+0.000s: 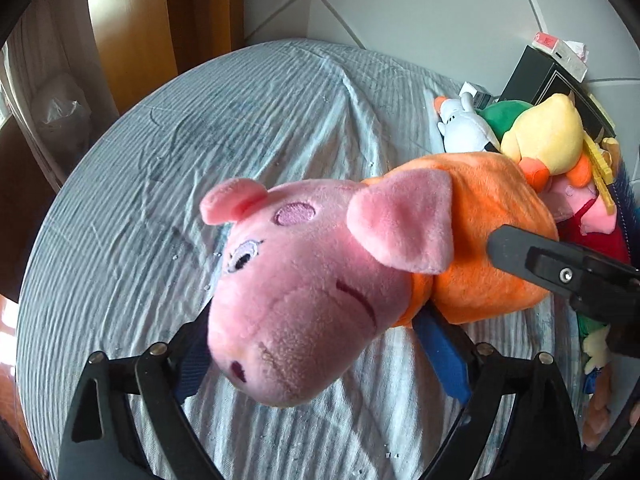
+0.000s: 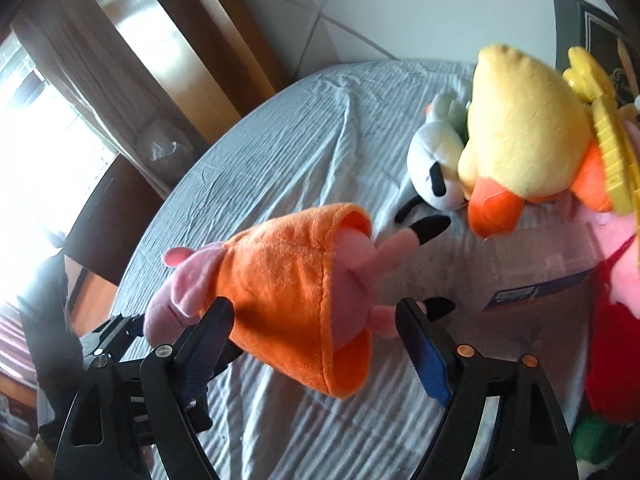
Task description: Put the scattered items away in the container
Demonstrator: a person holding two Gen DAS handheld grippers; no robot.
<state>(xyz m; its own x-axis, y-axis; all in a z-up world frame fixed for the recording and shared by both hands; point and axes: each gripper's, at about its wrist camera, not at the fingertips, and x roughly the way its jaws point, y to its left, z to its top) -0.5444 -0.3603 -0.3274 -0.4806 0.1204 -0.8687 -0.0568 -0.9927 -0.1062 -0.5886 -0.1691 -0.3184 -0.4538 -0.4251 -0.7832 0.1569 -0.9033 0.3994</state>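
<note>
A pink pig plush in an orange dress (image 1: 320, 280) hangs above the grey cloth. My left gripper (image 1: 320, 360) is shut on the pig's head, its blue pads at the neck and snout. In the right wrist view the pig (image 2: 288, 292) shows from behind, legs toward the pile. My right gripper (image 2: 316, 344) is open around the orange dress; its left finger (image 2: 208, 336) touches the fabric. The right gripper's finger (image 1: 552, 272) also shows in the left wrist view against the dress. A clear plastic container (image 2: 540, 276) lies under the plush pile at right.
A pile at the right holds a yellow duck plush (image 2: 524, 136), a white plush (image 2: 436, 160), a pink and red plush (image 2: 616, 280) and a yellow toy (image 2: 608, 148). A black box (image 1: 548, 80) stands behind. The round table's cloth (image 1: 200, 140) spreads left; a wooden door is beyond.
</note>
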